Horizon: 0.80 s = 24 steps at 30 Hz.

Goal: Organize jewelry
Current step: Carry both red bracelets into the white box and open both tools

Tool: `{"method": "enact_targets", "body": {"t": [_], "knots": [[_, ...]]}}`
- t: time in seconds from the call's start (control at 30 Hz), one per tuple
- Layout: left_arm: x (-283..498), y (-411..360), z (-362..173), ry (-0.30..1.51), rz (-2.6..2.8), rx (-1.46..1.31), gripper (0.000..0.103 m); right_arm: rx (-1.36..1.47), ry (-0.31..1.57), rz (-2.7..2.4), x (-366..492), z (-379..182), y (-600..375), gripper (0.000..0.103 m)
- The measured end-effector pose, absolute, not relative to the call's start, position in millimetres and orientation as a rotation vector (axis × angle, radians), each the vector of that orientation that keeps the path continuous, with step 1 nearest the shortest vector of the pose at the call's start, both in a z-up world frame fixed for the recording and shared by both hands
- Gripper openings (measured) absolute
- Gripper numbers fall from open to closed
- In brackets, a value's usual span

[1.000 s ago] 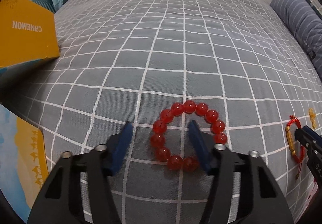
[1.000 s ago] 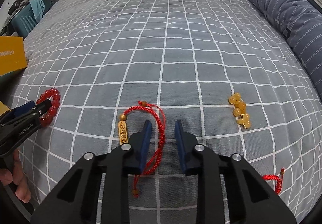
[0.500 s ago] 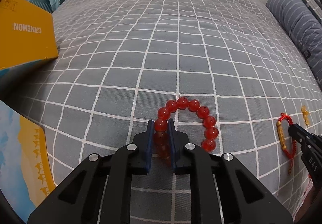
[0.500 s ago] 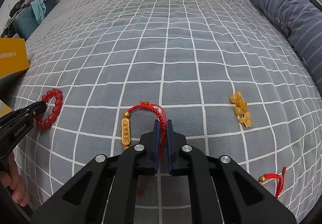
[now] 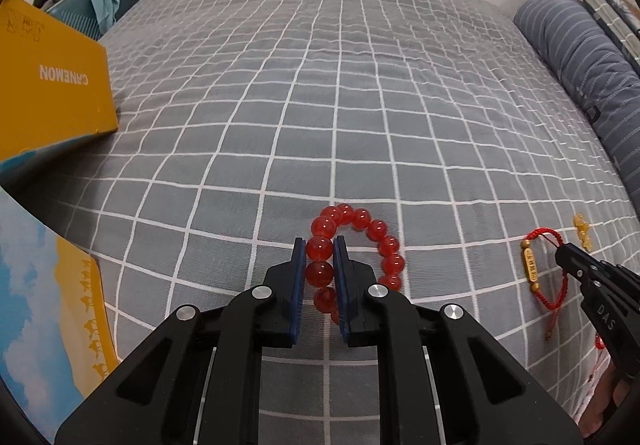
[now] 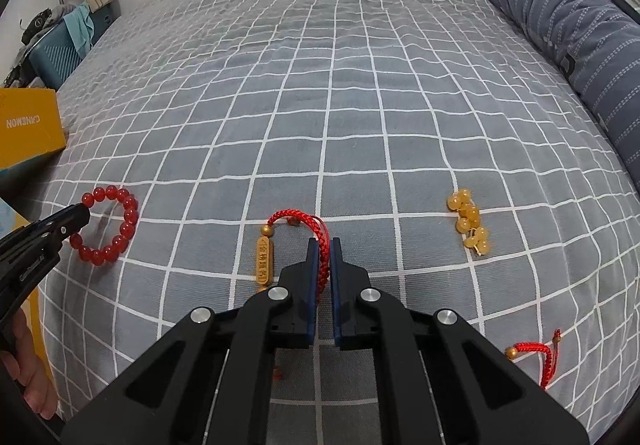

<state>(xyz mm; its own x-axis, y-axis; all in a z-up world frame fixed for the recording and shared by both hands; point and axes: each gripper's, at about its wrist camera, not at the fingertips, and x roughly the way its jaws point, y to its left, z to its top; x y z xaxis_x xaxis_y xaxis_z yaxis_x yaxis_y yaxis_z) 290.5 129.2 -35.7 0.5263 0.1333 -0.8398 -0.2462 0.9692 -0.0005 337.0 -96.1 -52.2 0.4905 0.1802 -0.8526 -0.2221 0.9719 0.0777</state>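
Observation:
My left gripper [image 5: 319, 245] is shut on the red bead bracelet [image 5: 376, 231], clamping its left side; the bracelet's far part looks slightly raised off the grey checked bed. It also shows in the right wrist view [image 6: 120, 233]. My right gripper [image 6: 325, 247] is shut on the red cord bracelet [image 6: 304, 219], whose gold tube charm [image 6: 264, 259] lies just left of the fingers. In the left wrist view the cord bracelet [image 5: 532, 265] is at the far right by the right gripper [image 5: 564, 253].
A cluster of yellow beads [image 6: 470, 223] lies to the right and another red cord piece [image 6: 536, 355] at the lower right. A yellow box [image 5: 48, 85] stands at the left, a blue and yellow lid [image 5: 40, 309] below it. A striped bolster [image 6: 572, 33] lines the right edge.
Both grippers went from open to shut, the left on the red bead bracelet, the right on the red cord. Since then both bracelets have shifted and lifted slightly.

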Motion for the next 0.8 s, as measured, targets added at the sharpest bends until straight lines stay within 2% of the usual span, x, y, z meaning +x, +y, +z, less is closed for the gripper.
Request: {"method": "enact_targets", "body": {"t": [0.8], "knots": [[261.7,113.4,14.5,0.926,0.137,-0.143,0.013,-0.023,0.955,0.244,315.5,-4.2,-104.5,0.005]]}}
